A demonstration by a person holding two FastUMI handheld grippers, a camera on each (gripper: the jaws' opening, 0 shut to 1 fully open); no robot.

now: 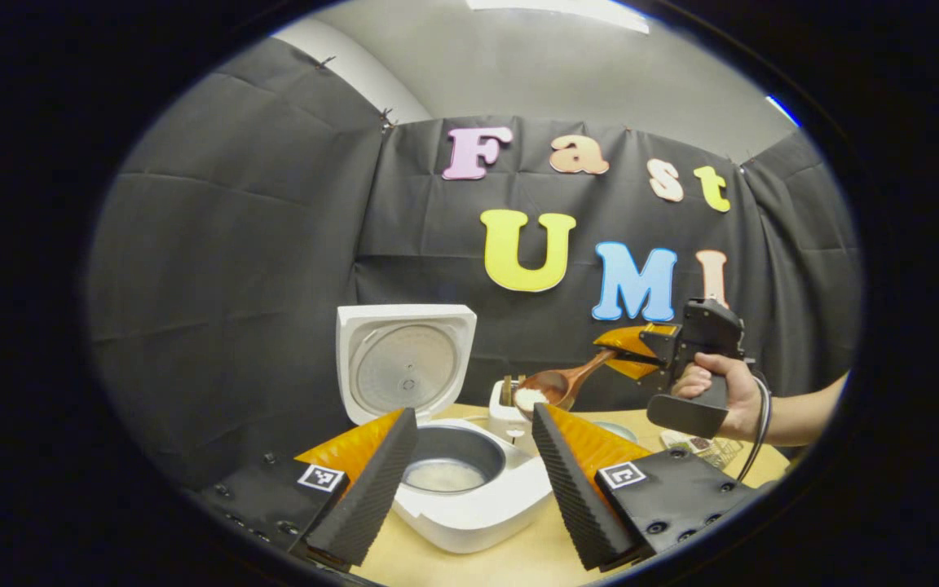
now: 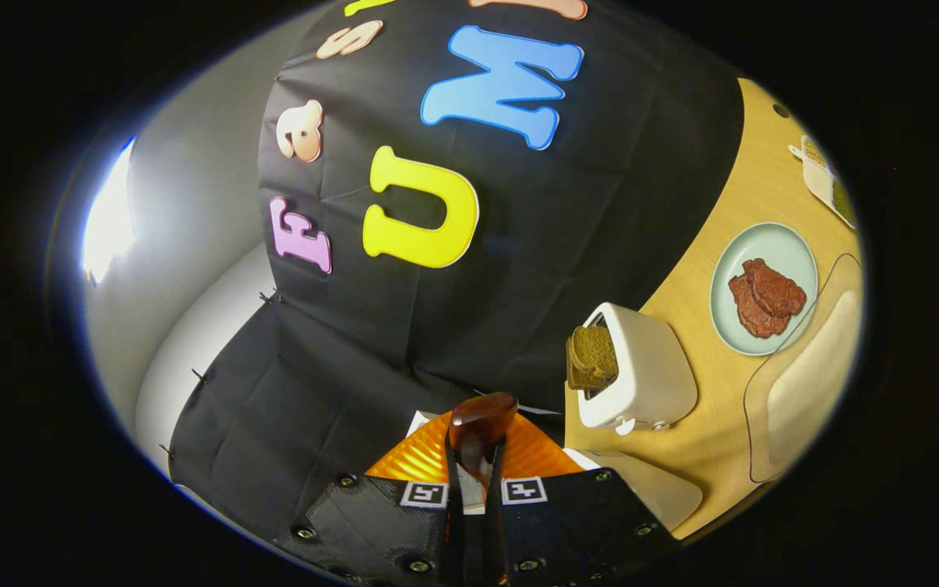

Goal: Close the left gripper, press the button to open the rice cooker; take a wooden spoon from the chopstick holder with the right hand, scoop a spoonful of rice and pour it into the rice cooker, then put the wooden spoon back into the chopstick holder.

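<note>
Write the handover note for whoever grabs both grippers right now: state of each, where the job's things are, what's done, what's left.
Left gripper: open, holding nothing, facing the rice cooker.
Right gripper: shut on the wooden spoon, held in a hand above the table; in the right gripper view the spoon handle sits between its fingers.
Things: cooker lid is up, inner pot exposed with some rice in the bottom. The spoon bowl carries rice and is near the cooker, not yet over the pot.
Done: lid opened, spoon taken, rice scooped.
Left: pour into the pot, return the spoon to the chopstick holder.
</note>
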